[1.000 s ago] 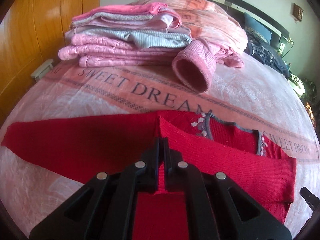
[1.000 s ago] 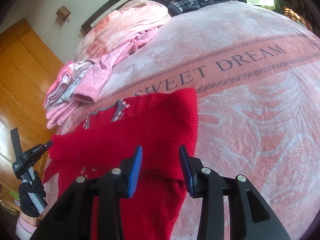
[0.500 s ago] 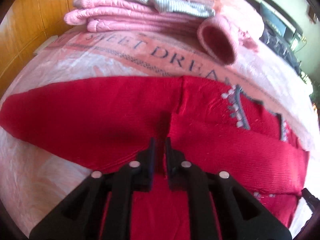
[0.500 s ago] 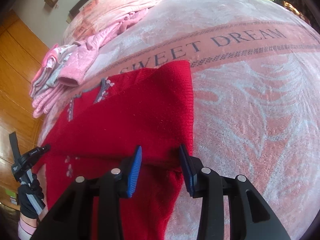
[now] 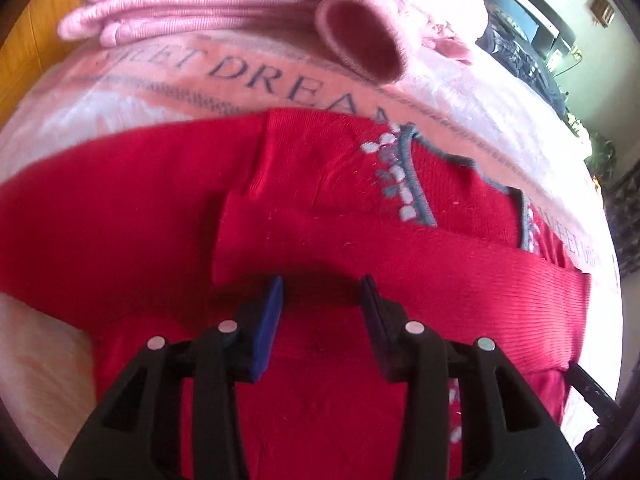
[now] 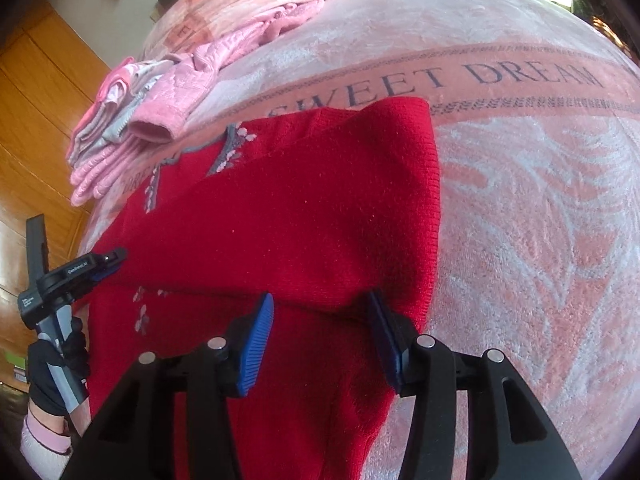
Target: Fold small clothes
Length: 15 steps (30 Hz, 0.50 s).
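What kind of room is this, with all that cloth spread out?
Most likely a bedroom. The red sweater lies on a bed blanket printed "SWEET DREAM", a dark headboard runs behind it, and a wooden wardrobe stands beside a stack of folded pink clothes.

Left gripper point(image 5: 322, 300), jaws parted, blue-padded fingers point(image 5: 267, 320) angled low and forward, nothing between them. Right gripper point(image 6: 322, 320), jaws likewise spread wide and empty, pointing forward and down. A black-gloved hand point(image 6: 56, 376) grips the left gripper's handle, wrist in a pink cuff.
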{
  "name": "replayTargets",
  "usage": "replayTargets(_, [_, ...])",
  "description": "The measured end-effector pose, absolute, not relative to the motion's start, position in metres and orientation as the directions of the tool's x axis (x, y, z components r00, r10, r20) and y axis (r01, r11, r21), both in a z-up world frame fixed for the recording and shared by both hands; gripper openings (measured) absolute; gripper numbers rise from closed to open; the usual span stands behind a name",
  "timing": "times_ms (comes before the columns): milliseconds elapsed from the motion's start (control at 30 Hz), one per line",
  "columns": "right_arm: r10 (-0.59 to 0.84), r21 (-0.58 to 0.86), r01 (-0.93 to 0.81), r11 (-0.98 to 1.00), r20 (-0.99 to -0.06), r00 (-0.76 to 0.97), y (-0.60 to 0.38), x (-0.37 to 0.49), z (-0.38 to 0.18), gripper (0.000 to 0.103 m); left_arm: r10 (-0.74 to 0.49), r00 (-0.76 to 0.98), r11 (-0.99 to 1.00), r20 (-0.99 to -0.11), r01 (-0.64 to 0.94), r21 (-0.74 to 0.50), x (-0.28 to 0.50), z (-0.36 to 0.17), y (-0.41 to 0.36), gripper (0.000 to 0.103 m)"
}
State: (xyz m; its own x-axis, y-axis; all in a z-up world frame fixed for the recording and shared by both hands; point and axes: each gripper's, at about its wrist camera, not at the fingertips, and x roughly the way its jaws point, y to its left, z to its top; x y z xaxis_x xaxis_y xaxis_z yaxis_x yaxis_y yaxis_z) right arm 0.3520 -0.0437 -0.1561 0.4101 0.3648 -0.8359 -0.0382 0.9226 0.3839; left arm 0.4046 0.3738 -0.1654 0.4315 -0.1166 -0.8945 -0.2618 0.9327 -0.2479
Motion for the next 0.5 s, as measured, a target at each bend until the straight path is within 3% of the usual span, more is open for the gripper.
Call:
replayTargets(100, [0.359,0.376,-0.043,0.926,-0.837,0.414,-0.042,0.352,-0.155,0.052,-0.113,0.434,0.939,-0.894,-0.247,-0.238,0.405,-0.165,0.374,0.04])
replayTargets(200, [0.382,0.404,-0.048,0.914,-0.812,0.442,-0.041,0.348,-0.142,0.054,-0.168,0.451,0.908,-0.877,-0.275,-0.316,0.393,-0.153,0.39,0.041])
replayTargets(233, [0.398,0.418,-0.059,0.907,-0.799,0.45,-0.041,0.346,-0.137,0.056,-0.174,0.464,0.9,-0.869,-0.282,-0.331,0.388,-0.147,0.396,0.043])
replayTargets(300, [0.408,0.416,-0.091,0.905,-0.785,0.466,-0.037,0.342,-0.124,0.061,-0.163,0.49,0.89,-0.857,-0.302,-0.342,0.371,-0.136,0.415,0.06])
replayTargets(367, [0.396,0.389,-0.117,0.914,-0.788,0.472,-0.029,0.338,-0.117,0.066,-0.136,0.505,0.871,-0.852,-0.348,-0.346,0.348,-0.129,0.447,0.062])
replayTargets(500, [0.424,0.401,-0.147,0.904,-0.795,0.434,-0.014,0.338,-0.122,0.066,-0.092,0.493,0.801,-0.865,-0.479,-0.359,0.297,-0.131,0.523,0.062])
